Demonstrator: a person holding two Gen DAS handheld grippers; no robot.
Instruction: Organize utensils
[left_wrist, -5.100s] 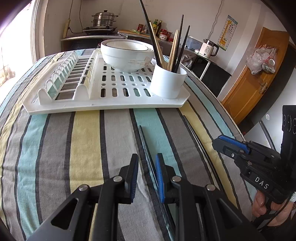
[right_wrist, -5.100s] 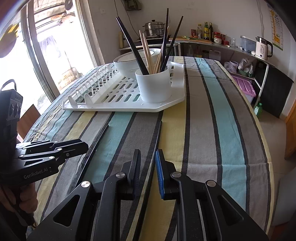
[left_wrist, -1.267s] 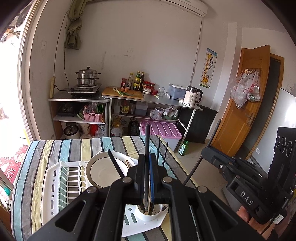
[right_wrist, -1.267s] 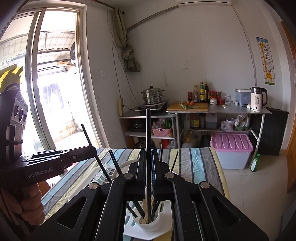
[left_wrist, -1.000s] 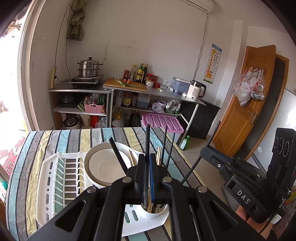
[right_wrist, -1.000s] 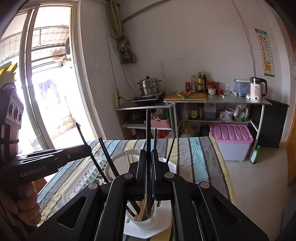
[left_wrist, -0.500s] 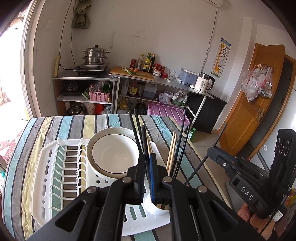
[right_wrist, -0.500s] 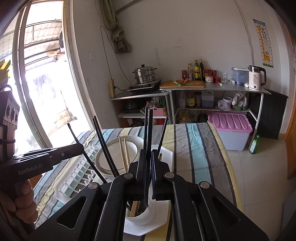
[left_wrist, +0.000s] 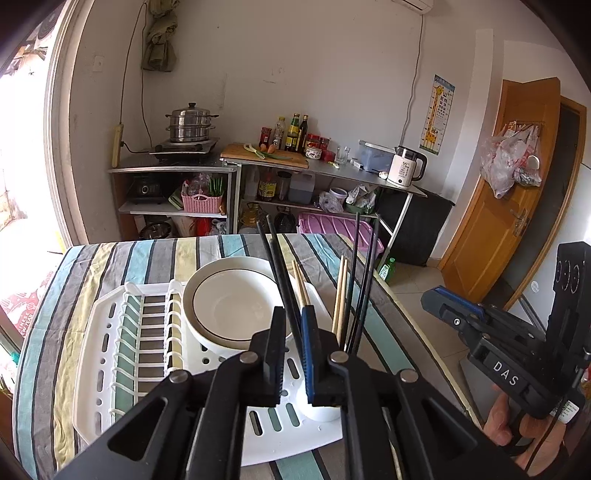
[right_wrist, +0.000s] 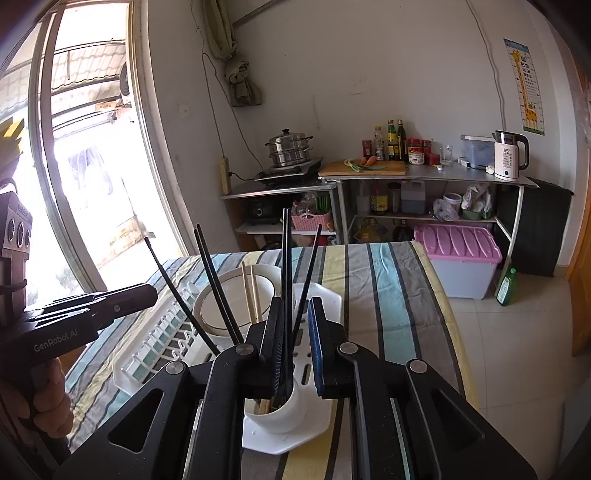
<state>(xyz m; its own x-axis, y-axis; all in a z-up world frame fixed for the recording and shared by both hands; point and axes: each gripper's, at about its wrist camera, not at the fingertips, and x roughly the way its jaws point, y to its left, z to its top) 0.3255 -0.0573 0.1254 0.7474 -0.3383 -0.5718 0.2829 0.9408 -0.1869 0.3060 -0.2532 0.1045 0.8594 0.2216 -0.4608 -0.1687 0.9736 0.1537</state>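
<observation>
From the left wrist camera, the left gripper (left_wrist: 293, 345) points forward and down over a white cup (left_wrist: 320, 408) that stands on the near right corner of a white drying rack (left_wrist: 110, 365). Its jaws have just been opening and now stand a narrow gap apart. A black chopstick (left_wrist: 277, 275) rises through that gap, leaning up and to the left, with a second black one close beside it; neither pad presses on it, as far as the picture shows. More chopsticks stand in the cup: pale wooden ones (left_wrist: 339, 295) and thin black ones to the right. A white bowl (left_wrist: 231, 301) with a dark rim sits on the rack just behind the cup. The rack lies on a striped tablecloth (left_wrist: 74, 280). At the right edge the right gripper (left_wrist: 430, 295) reaches in, held by a hand (left_wrist: 517, 432) low in the corner.

From the right wrist camera, the right gripper (right_wrist: 297, 345) also tilts down over the cup (right_wrist: 284, 413). Its jaws have just been opening too and stand narrowly apart. An upright black chopstick (right_wrist: 286, 266) runs close along the left pad, its lower end down in the cup; a clear gap separates it from the blue right pad. At the left, the left gripper (right_wrist: 149, 291) comes in level above the rack (right_wrist: 155, 343), a hand (right_wrist: 48, 395) wrapped round its grip, with a black chopstick (right_wrist: 177, 291) slanting up past its tip.
</observation>
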